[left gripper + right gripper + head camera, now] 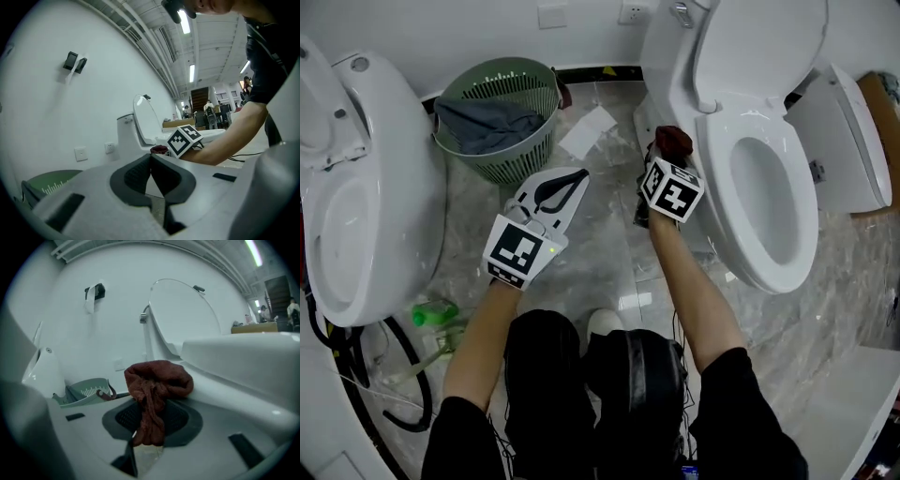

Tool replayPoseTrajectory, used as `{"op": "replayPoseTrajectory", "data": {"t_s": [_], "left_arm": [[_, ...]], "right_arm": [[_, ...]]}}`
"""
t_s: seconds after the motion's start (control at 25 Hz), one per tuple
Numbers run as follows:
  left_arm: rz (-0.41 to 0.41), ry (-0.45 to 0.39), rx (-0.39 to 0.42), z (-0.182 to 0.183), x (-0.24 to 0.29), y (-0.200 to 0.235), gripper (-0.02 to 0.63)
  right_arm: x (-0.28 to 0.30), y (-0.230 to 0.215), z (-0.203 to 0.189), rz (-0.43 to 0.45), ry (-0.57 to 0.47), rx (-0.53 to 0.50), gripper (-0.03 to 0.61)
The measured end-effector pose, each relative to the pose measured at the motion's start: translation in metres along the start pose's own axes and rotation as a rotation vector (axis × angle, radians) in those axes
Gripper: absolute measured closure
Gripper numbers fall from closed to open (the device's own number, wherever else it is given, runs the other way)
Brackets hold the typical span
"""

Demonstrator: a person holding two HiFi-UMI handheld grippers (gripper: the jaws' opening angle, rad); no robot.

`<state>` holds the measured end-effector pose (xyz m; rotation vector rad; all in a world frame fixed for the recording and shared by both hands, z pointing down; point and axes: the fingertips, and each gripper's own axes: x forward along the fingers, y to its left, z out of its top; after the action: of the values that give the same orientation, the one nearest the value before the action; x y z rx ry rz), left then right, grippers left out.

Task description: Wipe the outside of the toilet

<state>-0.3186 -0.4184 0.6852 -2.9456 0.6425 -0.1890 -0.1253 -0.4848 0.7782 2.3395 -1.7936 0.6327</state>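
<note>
Left gripper point(151, 158) jaws closed and empty, I'm pressing the rag point(157, 380), clamped in my right gripper point(666, 157), against the toilet point(719, 202) side; next, probably sweeping along it.

Basket point(499, 122) left of toilet point(769, 197), rag point(672, 141) against toilet's side

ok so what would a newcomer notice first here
A dark red cloth is bunched in the right gripper, which holds it up against the outer side of the white toilet at the right, whose lid is raised. The left gripper hangs shut and empty over the floor, before a green basket with grey fabric in it.
</note>
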Motion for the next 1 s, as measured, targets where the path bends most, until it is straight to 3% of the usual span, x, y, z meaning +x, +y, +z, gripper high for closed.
{"op": "replayPoseTrajectory", "data": {"t_s": [0.2, 0.48, 1.0], "left_arm": [[-0.001, 0.026, 0.009, -0.01, -0.004, 0.004, 0.611], [-0.038, 0.03, 0.024, -0.014, 0.006, -0.006, 0.611], [-0.196, 0.014, 0.031, -0.015, 0.053, -0.078, 0.611]], "right_arm": [[-0.003, -0.01, 0.004, -0.056, -0.073, 0.146, 0.47], [-0.027, -0.017, -0.005, -0.054, -0.115, 0.167, 0.474], [-0.121, -0.049, -0.056, 0.036, -0.076, 0.168, 0.474]]}}
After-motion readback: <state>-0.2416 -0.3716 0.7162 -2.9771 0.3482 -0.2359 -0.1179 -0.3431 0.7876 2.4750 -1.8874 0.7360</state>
